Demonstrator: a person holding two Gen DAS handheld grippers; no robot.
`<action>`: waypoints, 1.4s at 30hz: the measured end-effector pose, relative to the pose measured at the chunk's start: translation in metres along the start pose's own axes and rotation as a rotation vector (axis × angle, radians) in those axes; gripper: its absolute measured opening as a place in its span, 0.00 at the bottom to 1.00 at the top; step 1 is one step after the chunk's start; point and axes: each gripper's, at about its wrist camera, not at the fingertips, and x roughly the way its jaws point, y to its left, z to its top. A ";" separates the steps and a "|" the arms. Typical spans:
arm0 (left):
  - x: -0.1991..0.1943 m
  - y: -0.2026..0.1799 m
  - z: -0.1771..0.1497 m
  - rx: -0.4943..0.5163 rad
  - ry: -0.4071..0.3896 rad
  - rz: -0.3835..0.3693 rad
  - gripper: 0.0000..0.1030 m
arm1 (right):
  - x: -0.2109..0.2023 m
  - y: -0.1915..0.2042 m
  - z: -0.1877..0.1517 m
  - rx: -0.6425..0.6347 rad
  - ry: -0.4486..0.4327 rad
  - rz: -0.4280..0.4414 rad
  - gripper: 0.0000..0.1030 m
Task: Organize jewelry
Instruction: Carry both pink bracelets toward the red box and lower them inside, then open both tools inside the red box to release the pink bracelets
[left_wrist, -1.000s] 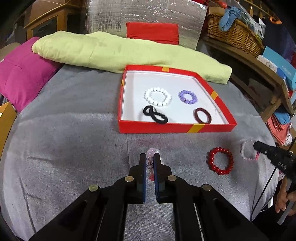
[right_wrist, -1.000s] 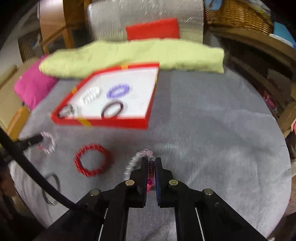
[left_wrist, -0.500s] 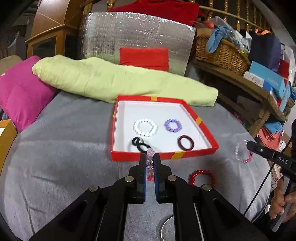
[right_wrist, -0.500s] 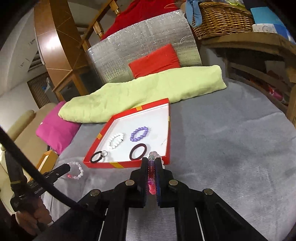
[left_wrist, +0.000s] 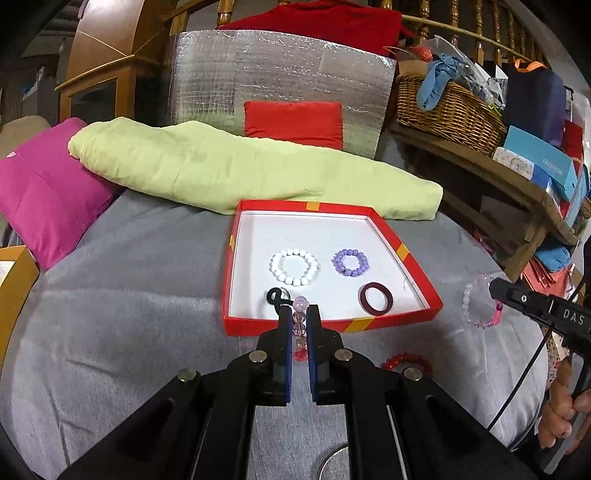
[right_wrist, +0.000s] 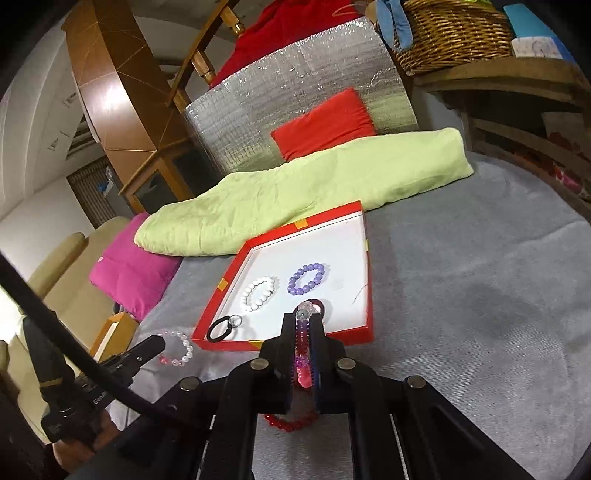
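A red tray (left_wrist: 332, 326) with a white floor sits on the grey cloth. It holds a white bead bracelet (left_wrist: 294, 267), a purple bead bracelet (left_wrist: 350, 262), a dark red ring (left_wrist: 375, 298) and a black hair tie (left_wrist: 275, 296). My left gripper (left_wrist: 299, 312) is shut on a pink bead bracelet (left_wrist: 299, 326), held above the cloth just before the tray's near wall. My right gripper (right_wrist: 303, 321) is shut on a clear and pink bead bracelet (right_wrist: 302, 354), raised to the right of the tray (right_wrist: 288, 341). A red bead bracelet (left_wrist: 406, 360) lies on the cloth below both grippers.
A light green rolled cloth (left_wrist: 240, 170) lies behind the tray, with a magenta cushion (left_wrist: 44, 192) at the left. A wooden shelf with a wicker basket (left_wrist: 447, 110) stands at the right. An orange box edge (left_wrist: 14, 280) shows at the far left.
Both grippers have risen from the cloth, each with its bracelet, and moved nearer the tray. The red bracelet stays on the cloth.
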 end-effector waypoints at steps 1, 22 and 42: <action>0.000 0.000 0.001 -0.003 -0.003 0.002 0.07 | 0.000 0.000 0.000 -0.002 0.001 0.002 0.07; 0.001 0.000 0.006 -0.009 -0.010 0.013 0.07 | 0.007 0.003 0.005 0.007 0.006 0.020 0.07; 0.071 0.004 0.085 0.027 0.049 -0.055 0.07 | 0.129 -0.003 0.089 0.138 0.074 0.141 0.07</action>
